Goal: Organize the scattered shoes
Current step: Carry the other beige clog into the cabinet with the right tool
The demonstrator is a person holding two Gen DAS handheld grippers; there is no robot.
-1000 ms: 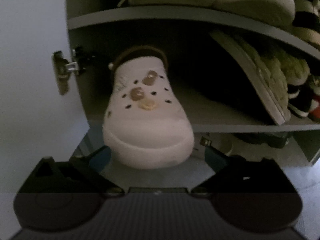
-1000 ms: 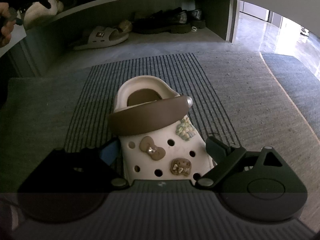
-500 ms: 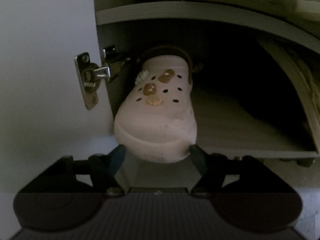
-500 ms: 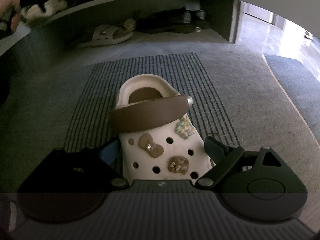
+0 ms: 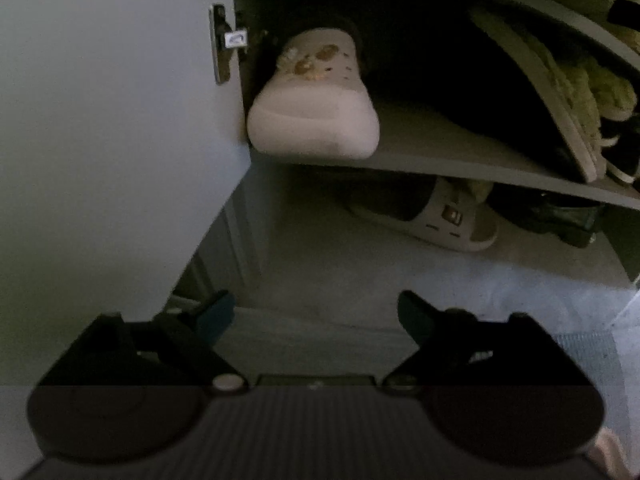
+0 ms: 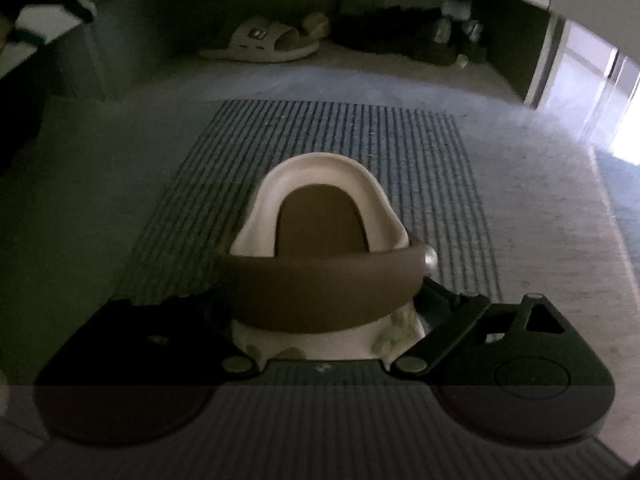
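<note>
A cream clog (image 5: pixel 316 120) with brown charms sits toe-out at the left end of the middle shelf (image 5: pixel 440 164), against the cabinet's side. My left gripper (image 5: pixel 316 312) hangs back from it over the floor, its jaws opening with nothing between them. Its mate, a cream clog (image 6: pixel 320 224) with a brown strap, lies on the striped mat (image 6: pixel 340 136) with its heel pointing away. My right gripper (image 6: pixel 326 300) straddles that clog's front. The right finger (image 6: pixel 452 304) lies against the strap's end and the left finger is lost in shadow, so I cannot tell whether they press.
A white cabinet door (image 5: pixel 120 120) with a metal hinge (image 5: pixel 224 44) stands open at the left. Green fuzzy slippers (image 5: pixel 580 92) lean on the same shelf's right side. Below are a beige slide (image 5: pixel 440 220) (image 6: pixel 264 40) and black shoes (image 6: pixel 400 36). A bright doorway lies at far right.
The left gripper let go of the clog on the shelf and drew back. The right gripper slid forward over the mat's clog, from its toe to its strap.
</note>
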